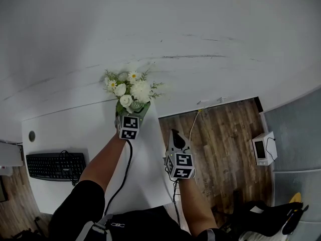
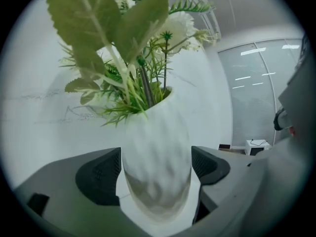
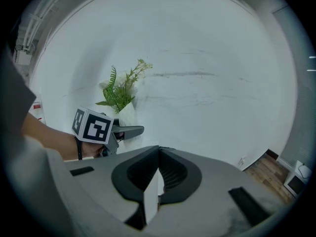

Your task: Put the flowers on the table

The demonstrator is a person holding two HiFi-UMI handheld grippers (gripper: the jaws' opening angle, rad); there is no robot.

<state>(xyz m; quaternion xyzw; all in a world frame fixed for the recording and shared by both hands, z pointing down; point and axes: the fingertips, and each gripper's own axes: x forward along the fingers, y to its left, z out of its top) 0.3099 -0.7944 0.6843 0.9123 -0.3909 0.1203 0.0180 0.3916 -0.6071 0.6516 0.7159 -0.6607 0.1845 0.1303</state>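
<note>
Flowers (image 1: 131, 90) in white vase (image 2: 157, 172) beside wall (image 1: 200, 29), keyboard (image 1: 55, 165) well apart

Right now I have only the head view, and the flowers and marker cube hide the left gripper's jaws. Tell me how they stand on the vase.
Observer: In the left gripper view the white rippled vase stands upright between the pads of the left gripper, one pad close at each side. No gap shows, but I cannot tell whether they press.
Operator: Now report the right gripper's jaws.
Observer: In its own view the right gripper has its jaws together, with the tips meeting.
Operator: Say what is under the vase.
Observer: White tabletop shows right beside the vase's base. The contact itself is hidden.
</note>
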